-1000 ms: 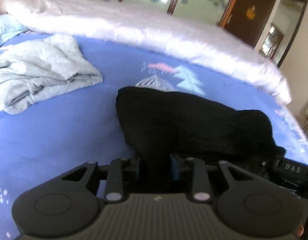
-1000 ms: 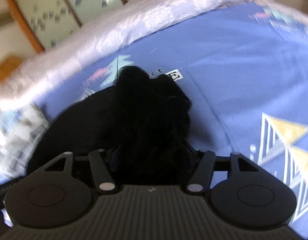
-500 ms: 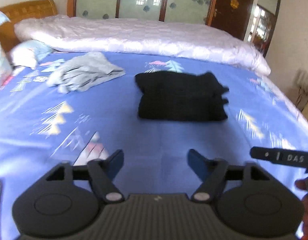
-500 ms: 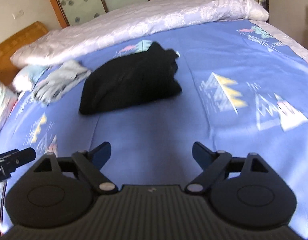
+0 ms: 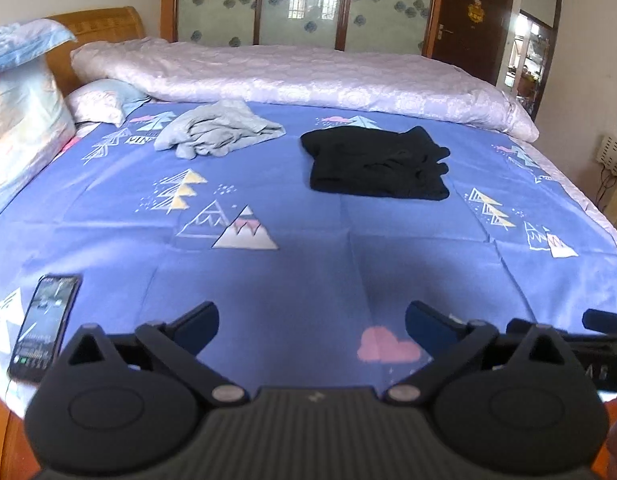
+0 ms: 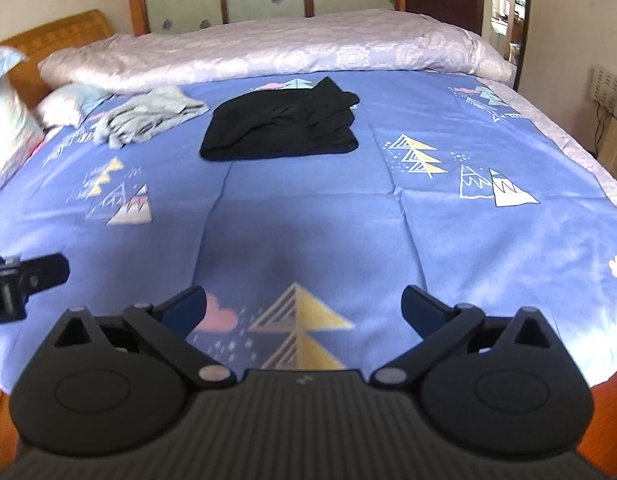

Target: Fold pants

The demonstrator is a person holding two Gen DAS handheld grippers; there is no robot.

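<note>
The black pants (image 5: 376, 164) lie folded into a compact rectangle on the blue patterned bed sheet (image 5: 308, 272), toward the far middle of the bed; they also show in the right wrist view (image 6: 282, 128). My left gripper (image 5: 310, 326) is open and empty, held above the near edge of the bed, far back from the pants. My right gripper (image 6: 304, 308) is open and empty too, beside the left one at the near edge.
A crumpled grey garment (image 5: 218, 130) lies left of the pants. A rolled white quilt (image 5: 300, 76) runs along the far side. Pillows (image 5: 24, 120) sit at the left by the wooden headboard. A phone (image 5: 44, 326) lies at the near left edge.
Both grippers let go of the black pants, opened, and drew back to the near edge of the bed. The pants stay folded on the sheet.
</note>
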